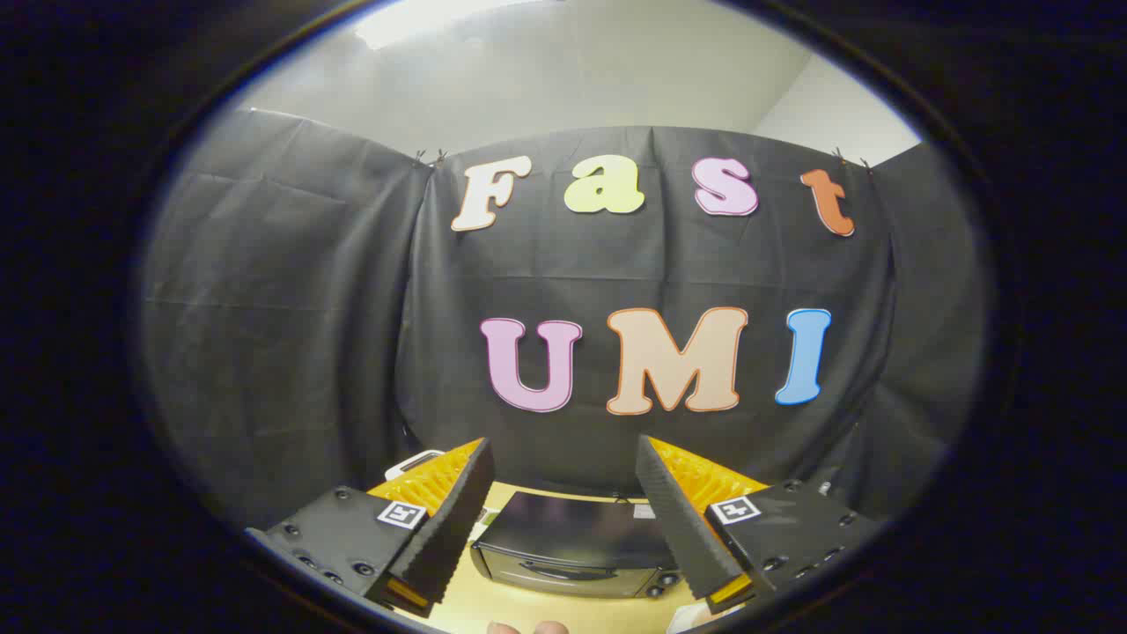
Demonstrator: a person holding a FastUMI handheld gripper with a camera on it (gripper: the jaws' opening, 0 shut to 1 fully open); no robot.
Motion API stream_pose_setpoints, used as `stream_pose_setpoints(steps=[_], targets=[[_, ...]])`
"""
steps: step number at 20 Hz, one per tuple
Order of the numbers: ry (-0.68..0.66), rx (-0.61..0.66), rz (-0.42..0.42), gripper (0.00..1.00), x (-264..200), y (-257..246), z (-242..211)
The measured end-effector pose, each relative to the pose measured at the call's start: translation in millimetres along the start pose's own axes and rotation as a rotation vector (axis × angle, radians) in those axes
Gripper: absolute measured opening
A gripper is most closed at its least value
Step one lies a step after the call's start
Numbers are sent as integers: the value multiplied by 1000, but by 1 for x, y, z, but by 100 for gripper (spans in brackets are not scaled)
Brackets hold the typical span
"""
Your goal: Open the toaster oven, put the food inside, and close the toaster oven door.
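Toaster oven point(572, 546) (door closed) beyond parted tongs point(563, 467).

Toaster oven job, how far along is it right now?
Nothing looks done yet. The toaster oven sits on the table with its door seemingly still closed. The hand-held gripper hangs above it, fingers wide apart and holding nothing. Opening the door, loading the food and closing it all remain.
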State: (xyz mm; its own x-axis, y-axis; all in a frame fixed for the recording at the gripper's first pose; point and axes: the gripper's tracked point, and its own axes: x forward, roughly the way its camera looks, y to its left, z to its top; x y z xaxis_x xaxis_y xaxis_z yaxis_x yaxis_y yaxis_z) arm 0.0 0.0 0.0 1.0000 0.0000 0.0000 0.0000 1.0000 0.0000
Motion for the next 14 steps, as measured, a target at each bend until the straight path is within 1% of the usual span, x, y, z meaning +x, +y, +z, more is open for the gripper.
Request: stream_pose_setpoints(steps=[7, 14], targets=[[-10, 16, -47, 100, 13, -4, 0], [-15, 34, -45, 100, 18, 5, -7]])
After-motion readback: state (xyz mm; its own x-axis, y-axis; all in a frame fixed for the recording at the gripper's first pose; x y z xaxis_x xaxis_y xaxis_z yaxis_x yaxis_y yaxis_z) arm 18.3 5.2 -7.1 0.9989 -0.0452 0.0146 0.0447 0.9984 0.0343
